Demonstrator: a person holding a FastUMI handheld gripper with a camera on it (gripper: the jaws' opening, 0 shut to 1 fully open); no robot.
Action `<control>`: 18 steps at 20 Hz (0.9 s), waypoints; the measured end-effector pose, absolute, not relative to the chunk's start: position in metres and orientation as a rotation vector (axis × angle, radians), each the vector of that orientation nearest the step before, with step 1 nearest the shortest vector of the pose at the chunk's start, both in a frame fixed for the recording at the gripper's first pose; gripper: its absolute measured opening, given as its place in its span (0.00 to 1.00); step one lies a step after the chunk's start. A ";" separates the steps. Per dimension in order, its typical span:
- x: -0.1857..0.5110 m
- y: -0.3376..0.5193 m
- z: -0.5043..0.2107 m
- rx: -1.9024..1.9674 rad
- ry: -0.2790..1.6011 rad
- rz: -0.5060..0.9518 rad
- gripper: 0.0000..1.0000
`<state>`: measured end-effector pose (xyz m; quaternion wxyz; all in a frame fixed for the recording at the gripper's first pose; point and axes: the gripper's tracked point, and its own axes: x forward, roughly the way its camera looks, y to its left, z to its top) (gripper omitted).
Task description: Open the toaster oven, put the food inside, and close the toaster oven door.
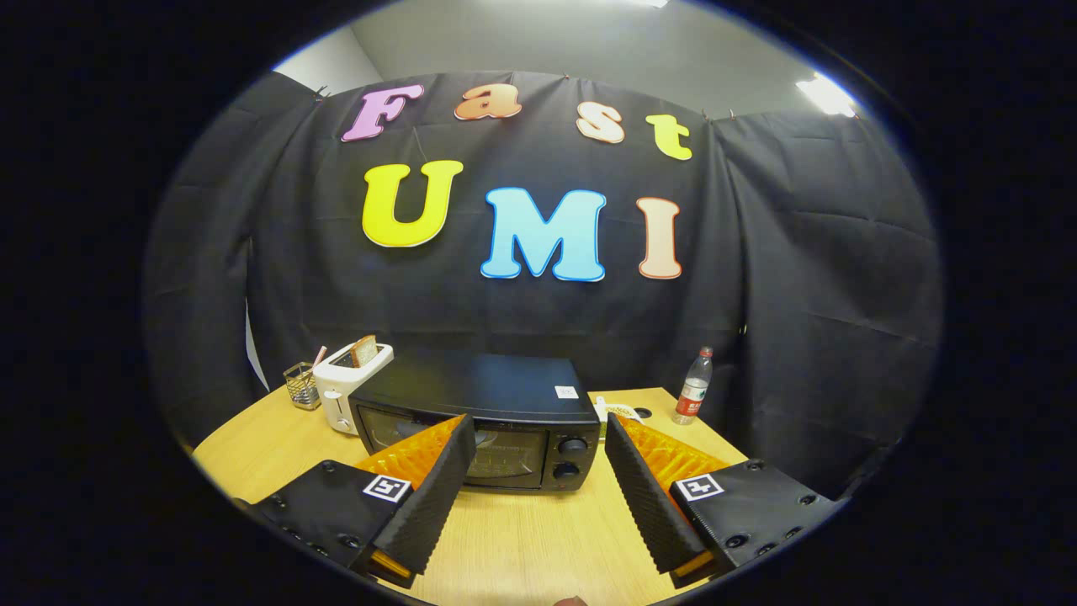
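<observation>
Ahead: black toaster oven [480,421] on wooden table [522,539], door closed, just beyond the gripper [538,438], whose fingers stand apart, empty. White sticker on oven top, writing unreadable.

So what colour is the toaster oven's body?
Black, seen in the gripper view: the boxy black toaster oven sits just beyond the open tongs.

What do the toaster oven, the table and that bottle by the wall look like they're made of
Toaster oven: apparently black painted metal, semi-gloss top catching light, with a dark glass-like door. Table: light wood or wood-look laminate, grain lines visible, matte. Bottle: probably clear plastic, see-through body, coloured label. The gripper is open, fingers apart before the oven.
</observation>
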<state>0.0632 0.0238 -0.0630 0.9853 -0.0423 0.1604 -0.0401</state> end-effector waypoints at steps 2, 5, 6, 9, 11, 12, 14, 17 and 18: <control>0.047 0.011 -0.054 -0.092 0.303 -0.094 0.98; 0.024 -0.007 -0.043 -0.083 0.275 -0.125 0.98; 0.016 -0.013 -0.040 -0.079 0.264 -0.136 0.98; 0.000 -0.021 -0.034 -0.080 0.238 -0.150 0.98; -0.007 -0.024 -0.034 -0.096 0.230 -0.151 0.98; -0.010 -0.026 -0.036 -0.100 0.235 -0.151 0.98; -0.013 -0.028 -0.037 -0.097 0.240 -0.153 0.98; -0.016 -0.030 -0.036 -0.073 0.239 -0.157 0.98; -0.016 -0.031 -0.036 -0.069 0.236 -0.155 0.98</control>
